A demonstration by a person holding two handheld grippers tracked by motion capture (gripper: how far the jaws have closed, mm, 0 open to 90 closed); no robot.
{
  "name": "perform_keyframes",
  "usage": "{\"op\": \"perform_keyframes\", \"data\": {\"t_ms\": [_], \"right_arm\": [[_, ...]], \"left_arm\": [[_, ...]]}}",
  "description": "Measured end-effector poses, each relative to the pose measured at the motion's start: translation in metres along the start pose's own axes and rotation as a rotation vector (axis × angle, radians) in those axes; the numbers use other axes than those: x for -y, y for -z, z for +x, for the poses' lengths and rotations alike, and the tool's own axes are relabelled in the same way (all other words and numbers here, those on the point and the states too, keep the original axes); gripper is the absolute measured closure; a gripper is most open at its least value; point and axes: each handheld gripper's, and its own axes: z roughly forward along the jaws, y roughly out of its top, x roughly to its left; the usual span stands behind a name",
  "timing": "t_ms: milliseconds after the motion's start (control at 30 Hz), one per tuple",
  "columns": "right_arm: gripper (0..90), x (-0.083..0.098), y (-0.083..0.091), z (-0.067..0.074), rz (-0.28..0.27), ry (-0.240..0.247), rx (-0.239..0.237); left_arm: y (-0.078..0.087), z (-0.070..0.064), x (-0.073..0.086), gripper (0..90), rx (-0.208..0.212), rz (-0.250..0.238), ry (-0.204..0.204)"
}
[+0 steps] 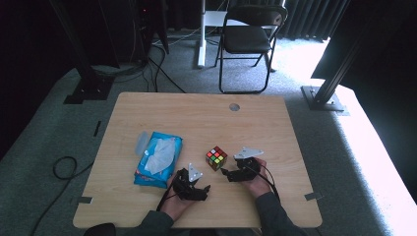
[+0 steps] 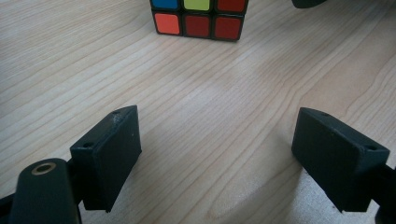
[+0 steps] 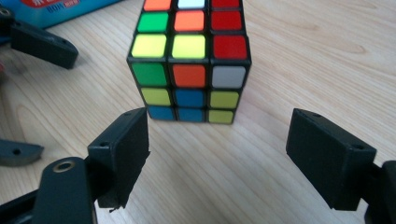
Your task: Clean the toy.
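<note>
A scrambled Rubik's cube (image 3: 189, 65), black-edged with mixed red, orange, yellow, green, blue and white stickers, sits on the wooden table (image 1: 206, 118) just ahead of the right gripper (image 3: 217, 158) and left gripper (image 2: 217, 154), both spread and empty.

A light wooden table (image 1: 206, 118) with two things lying on it

A scrambled colour cube (image 1: 216, 158) sits flat on the boards right of centre. Well apart to its left lies a blue pack of wet wipes (image 1: 158, 159), its clear flap open. A round cable hole (image 1: 234, 106) marks the far edge.
</note>
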Motion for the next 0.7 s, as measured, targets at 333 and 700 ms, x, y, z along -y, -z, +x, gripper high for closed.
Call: {"op": "perform_keyframes", "data": {"t_ms": [333,700], "right_arm": [[21.3,0.008,0.001,-0.007,0.013,-0.016,0.021],[21.7,0.012,-0.003,-0.01,0.022,-0.019,0.045]], "left_arm": [[0.003,0.001,0.002,22.2,0.007,-0.01,-0.007],[0.008,0.002,0.0,35.9,0.035,0.019,-0.019]]}}
